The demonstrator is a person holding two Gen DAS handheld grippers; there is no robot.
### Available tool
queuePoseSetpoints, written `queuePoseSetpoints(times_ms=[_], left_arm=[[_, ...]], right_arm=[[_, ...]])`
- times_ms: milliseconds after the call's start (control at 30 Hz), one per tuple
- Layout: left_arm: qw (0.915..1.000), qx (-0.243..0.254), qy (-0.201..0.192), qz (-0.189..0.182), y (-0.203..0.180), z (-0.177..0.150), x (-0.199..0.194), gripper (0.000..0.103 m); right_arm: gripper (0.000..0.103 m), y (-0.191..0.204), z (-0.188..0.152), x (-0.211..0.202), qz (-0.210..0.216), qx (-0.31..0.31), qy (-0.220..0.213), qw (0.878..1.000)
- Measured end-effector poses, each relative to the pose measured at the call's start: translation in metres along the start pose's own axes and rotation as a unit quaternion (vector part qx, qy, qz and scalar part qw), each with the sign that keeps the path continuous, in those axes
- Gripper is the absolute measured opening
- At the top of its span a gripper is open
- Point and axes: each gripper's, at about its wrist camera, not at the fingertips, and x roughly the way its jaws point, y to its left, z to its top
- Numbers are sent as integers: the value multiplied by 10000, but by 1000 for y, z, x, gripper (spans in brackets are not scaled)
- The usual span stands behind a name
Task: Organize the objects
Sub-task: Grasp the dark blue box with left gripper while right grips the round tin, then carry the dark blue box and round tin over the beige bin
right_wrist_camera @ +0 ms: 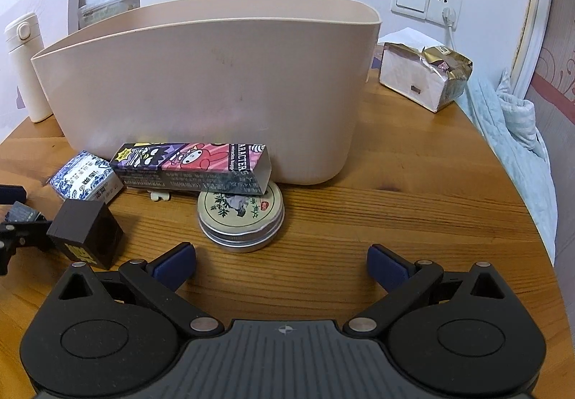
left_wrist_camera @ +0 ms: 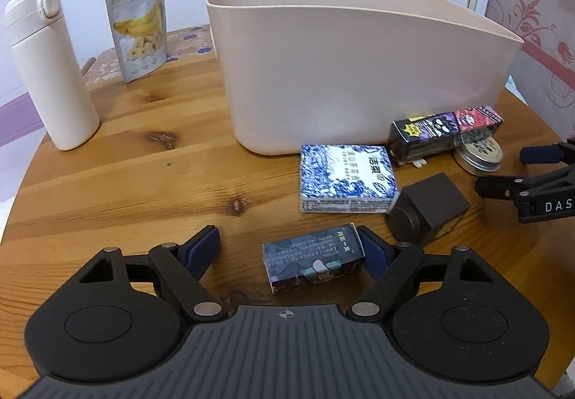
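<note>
A small dark blue box (left_wrist_camera: 312, 262) lies flat on the round wooden table (left_wrist_camera: 143, 183) between the fingers of my left gripper (left_wrist_camera: 287, 241). The right pad touches the box's end and the left pad stands well clear, so the gripper is open. Beyond it lie a blue-and-white box (left_wrist_camera: 346, 183), a dark cube (left_wrist_camera: 427, 212), a long cartoon-print box (left_wrist_camera: 445, 131) and a round tin (left_wrist_camera: 478, 156), in front of a tall beige bin (left_wrist_camera: 359, 75). My right gripper (right_wrist_camera: 282, 255) is open and empty, just short of the tin (right_wrist_camera: 240, 219), whose far edge sits under the cartoon box (right_wrist_camera: 190, 165).
A white flask (left_wrist_camera: 50, 68) and a banana-chip pouch (left_wrist_camera: 138, 28) stand at the table's far left. A torn paper package (right_wrist_camera: 420, 75) sits behind the bin (right_wrist_camera: 215, 93) at the right. Light blue cloth (right_wrist_camera: 514, 133) hangs past the right table edge.
</note>
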Motion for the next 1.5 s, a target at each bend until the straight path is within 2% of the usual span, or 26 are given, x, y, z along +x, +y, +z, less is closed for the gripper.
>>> queuePoseSetpoints(times_ms=[200,400,467,600,667,733,767,1200,1500], left_arm=[[9999,50,-93,-48,2,0,1,78],[9999,71,-121,-85,0,2,-1,56],[9999,66,-124,-78,0,2,-1,55],[9999,55,-125,-65,0,2,-2,55],[9999,44,-107,-50,0,3,-2,55],[9999,41,-87,-31,-1,3,-2,55],[10000,36,-78,-26,-1,2,-2,54],[9999,-34,-105,21,0,-5,-15,54],[9993,-11,-375,-37,-1,2,-40,54]], right_arm=[[103,2,5,5,-21,18,-28,10000],[103,5,9,10,-36,35,-62,10000],[102,6,9,10,-36,42,-89,9999],[89,9,10,9,-11,23,-164,9999],[76,10,11,7,42,23,-207,9998],[53,11,11,5,39,18,-262,9996],[51,13,12,4,50,11,-268,9996],[51,4,-7,-21,127,142,-171,9997],[51,-2,-8,-53,122,253,-406,9988]])
